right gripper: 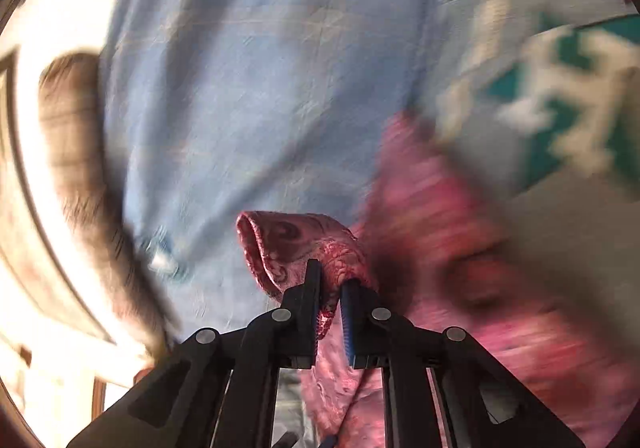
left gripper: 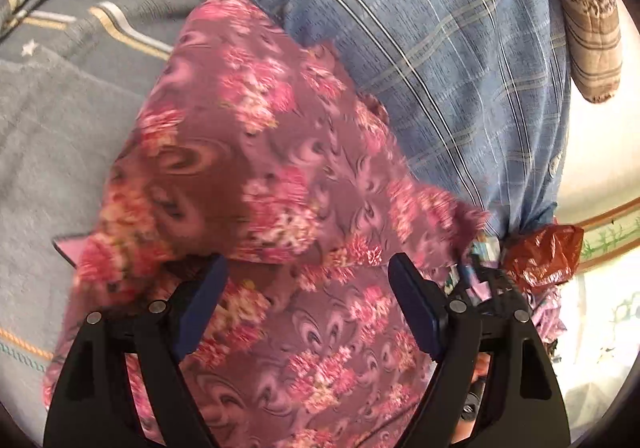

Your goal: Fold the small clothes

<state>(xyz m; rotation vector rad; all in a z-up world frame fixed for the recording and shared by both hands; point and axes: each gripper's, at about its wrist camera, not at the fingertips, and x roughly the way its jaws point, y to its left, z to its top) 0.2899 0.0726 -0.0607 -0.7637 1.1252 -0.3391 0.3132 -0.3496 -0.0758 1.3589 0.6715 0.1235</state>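
Note:
A pink floral cloth (left gripper: 260,168) hangs and drapes in front of me, filling the middle of the left wrist view. My left gripper (left gripper: 309,262) stands open, its blue-padded fingers (left gripper: 204,300) wide apart over the cloth without pinching it. In the right wrist view my right gripper (right gripper: 331,274) is shut on a bunched fold of the same pink cloth (right gripper: 288,240), which bulges above the fingertips and trails down between the jaws. More of the pink fabric spreads to the right, blurred.
A person in a blue checked shirt (left gripper: 440,68) stands close behind the cloth. A grey bedspread (left gripper: 60,128) with striped trim lies at the left. An orange-red plastic bag (left gripper: 544,252) sits at the right. Blurred teal-and-white fabric (right gripper: 580,108) shows at the right.

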